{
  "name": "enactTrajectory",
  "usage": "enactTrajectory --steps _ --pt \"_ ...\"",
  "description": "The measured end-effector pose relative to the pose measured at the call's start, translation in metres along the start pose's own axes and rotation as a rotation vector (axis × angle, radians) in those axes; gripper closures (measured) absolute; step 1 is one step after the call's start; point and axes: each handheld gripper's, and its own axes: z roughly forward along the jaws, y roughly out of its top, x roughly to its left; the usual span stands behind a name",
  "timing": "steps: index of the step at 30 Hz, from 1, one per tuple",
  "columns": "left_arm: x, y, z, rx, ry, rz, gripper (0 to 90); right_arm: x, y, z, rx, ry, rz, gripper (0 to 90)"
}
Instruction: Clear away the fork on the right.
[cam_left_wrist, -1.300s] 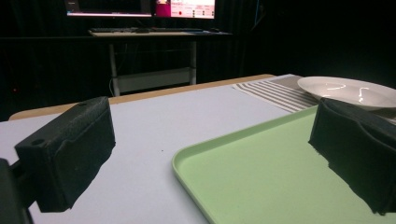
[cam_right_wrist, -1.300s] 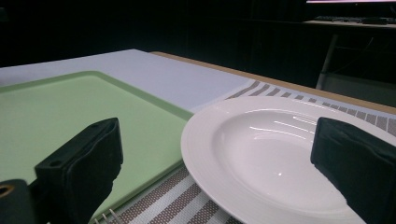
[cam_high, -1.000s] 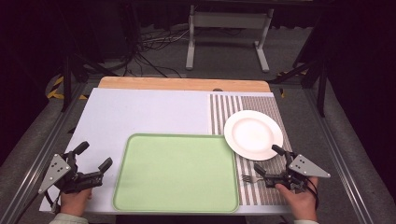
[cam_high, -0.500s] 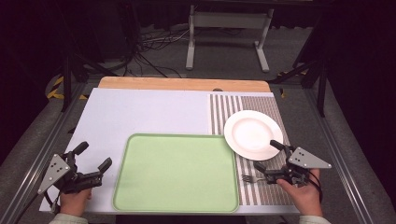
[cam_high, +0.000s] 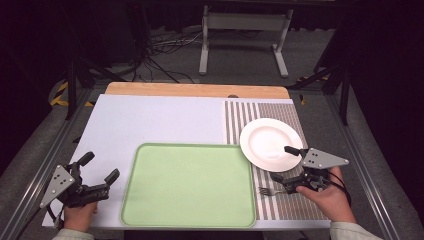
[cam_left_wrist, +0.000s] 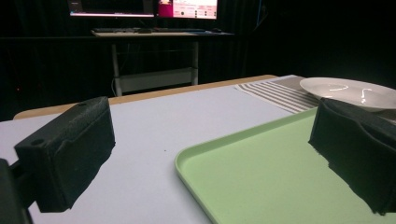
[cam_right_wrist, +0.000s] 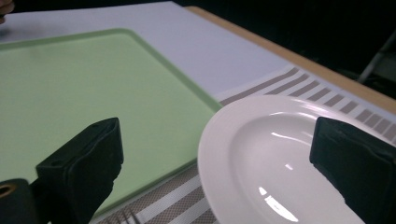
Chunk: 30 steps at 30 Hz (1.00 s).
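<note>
A pale green tray (cam_high: 190, 182) lies flat at the table's near middle, with nothing on it. A white plate (cam_high: 267, 141) rests on the striped placemat (cam_high: 240, 116) to the tray's right. A metal fork (cam_high: 267, 191) lies on the mat below the plate. My right gripper (cam_high: 282, 164) is open at the plate's near right rim, one jaw over the plate and one by the fork; the right gripper view has the plate (cam_right_wrist: 280, 163) between its jaws. My left gripper (cam_high: 98, 167) stands open just left of the tray (cam_left_wrist: 271, 172).
A wooden board edge (cam_high: 195, 90) runs along the table's far side. Beyond it are a metal stand (cam_high: 240, 30) and cables on the dark floor. Metal rails (cam_high: 55, 145) flank the table. White table surface (cam_high: 160, 120) spreads behind the tray.
My right gripper has drifted slightly right and toward the plate's rim. The left gripper has stayed where it was.
</note>
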Motion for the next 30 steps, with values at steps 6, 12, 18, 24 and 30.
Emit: enactTrajectory --steps 6,12,18,24,30 --pt "0.000 0.000 0.000 -0.003 0.001 -0.002 0.9 0.001 0.006 0.003 0.077 0.039 -0.061 4.6" --pt "0.000 0.000 0.000 -0.003 0.001 -0.005 0.9 -0.001 0.014 0.004 0.160 0.072 -0.097 5.8" --pt "0.000 0.001 0.000 -0.006 0.001 -0.003 0.9 -0.002 0.016 0.007 0.258 0.095 -0.128 5.6" --pt "0.001 -0.001 0.000 0.002 0.003 -0.001 0.9 -0.005 0.019 0.006 0.341 0.108 -0.165 5.7" --pt "0.000 -0.001 0.000 0.000 0.003 -0.001 0.9 -0.007 0.022 0.006 0.396 0.120 -0.183 6.5"
